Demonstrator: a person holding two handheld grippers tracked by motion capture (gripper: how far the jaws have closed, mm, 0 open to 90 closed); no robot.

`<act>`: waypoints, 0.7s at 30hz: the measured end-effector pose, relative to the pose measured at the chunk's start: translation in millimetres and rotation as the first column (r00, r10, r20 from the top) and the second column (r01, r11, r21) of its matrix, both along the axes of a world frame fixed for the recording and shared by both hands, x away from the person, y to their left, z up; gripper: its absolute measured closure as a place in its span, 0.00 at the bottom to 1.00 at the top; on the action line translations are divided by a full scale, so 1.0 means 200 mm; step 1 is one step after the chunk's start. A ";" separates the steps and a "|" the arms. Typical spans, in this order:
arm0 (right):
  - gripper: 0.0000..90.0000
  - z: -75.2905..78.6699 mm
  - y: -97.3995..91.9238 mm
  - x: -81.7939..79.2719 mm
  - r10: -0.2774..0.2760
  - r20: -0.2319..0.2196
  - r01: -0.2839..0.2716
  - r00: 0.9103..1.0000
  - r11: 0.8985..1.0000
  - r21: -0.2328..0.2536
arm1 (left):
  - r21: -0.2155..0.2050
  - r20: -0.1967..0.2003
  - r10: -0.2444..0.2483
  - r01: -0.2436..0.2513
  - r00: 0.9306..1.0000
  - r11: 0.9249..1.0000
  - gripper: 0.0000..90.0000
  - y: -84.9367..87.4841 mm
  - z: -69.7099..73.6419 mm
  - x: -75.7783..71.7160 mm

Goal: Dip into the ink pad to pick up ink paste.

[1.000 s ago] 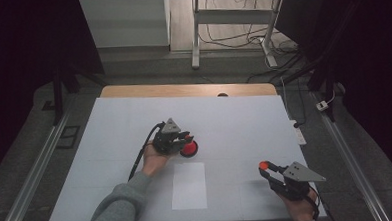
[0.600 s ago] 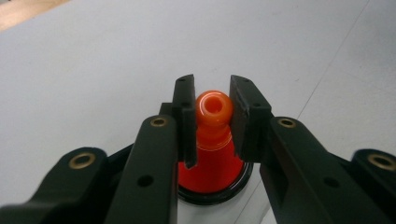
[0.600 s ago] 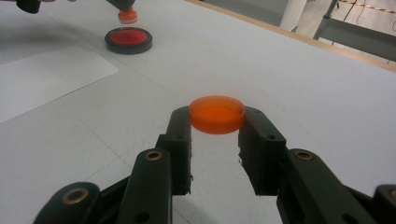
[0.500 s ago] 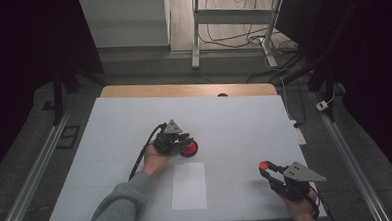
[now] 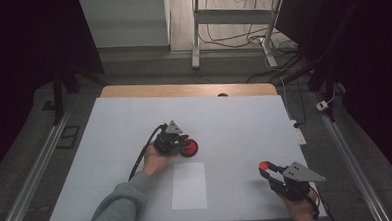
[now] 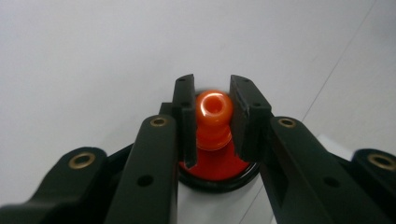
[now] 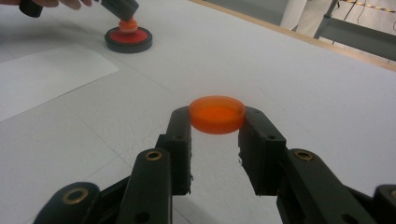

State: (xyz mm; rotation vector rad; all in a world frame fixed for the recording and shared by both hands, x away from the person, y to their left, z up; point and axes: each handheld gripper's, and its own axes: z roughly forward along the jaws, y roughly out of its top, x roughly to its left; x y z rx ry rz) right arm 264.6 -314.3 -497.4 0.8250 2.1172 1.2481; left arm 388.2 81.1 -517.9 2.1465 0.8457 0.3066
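Nearest the person, right hand-held gripper (image 5: pixel 264 168) hovers low over the white surface (image 5: pixel 244 123), jaws closed on a small translucent orange plastic disc, a shallow lid or cap (image 7: pixel 217 114); pads bear on opposite points of its rim, disc level; looks light and stiff, smooth-sided, so likely slippery and apt to tilt out if the squeeze slackens; rim across the widest part is the sensible hold.

Left of it, a white rectangular paper sheet (image 5: pixel 189 186) lies flat on the surface, untouched.

Farther in, near the middle of the surface, left hand-held gripper (image 5: pixel 181 147) points down onto a round red pad in a black rimmed dish (image 7: pixel 128 38); jaws nearly closed around an orange rounded plastic knob, apparently a stamp handle (image 6: pixel 213 108), standing upright on the red pad; pads sit at either side of the knob's bulb, so I judge it gripped; knob looks hard, glossy, light; the waist under the bulb gives the surest purchase.

Beyond, wooden table edge (image 5: pixel 183 89), then floor with cables (image 5: pixel 282 71).
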 end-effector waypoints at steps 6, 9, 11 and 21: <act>0.72 0.00 0.00 0.00 -0.001 -0.004 0.001 1.000 1.000 -0.002 | -0.023 0.003 0.007 -0.006 1.000 1.000 0.81 0.01 -0.01 0.00; 0.72 0.00 0.00 0.00 -0.001 -0.003 0.001 1.000 1.000 -0.004 | -0.008 0.012 0.007 -0.007 1.000 1.000 0.81 0.00 -0.01 -0.01; 0.72 0.00 0.00 0.00 -0.005 -0.001 0.005 1.000 1.000 -0.007 | -0.006 0.017 0.009 -0.009 1.000 1.000 0.81 0.00 -0.02 -0.01; 0.72 0.00 0.00 0.00 -0.002 -0.002 0.002 1.000 1.000 -0.003 | 0.004 0.051 0.014 -0.014 0.999 1.000 0.82 -0.01 -0.03 -0.03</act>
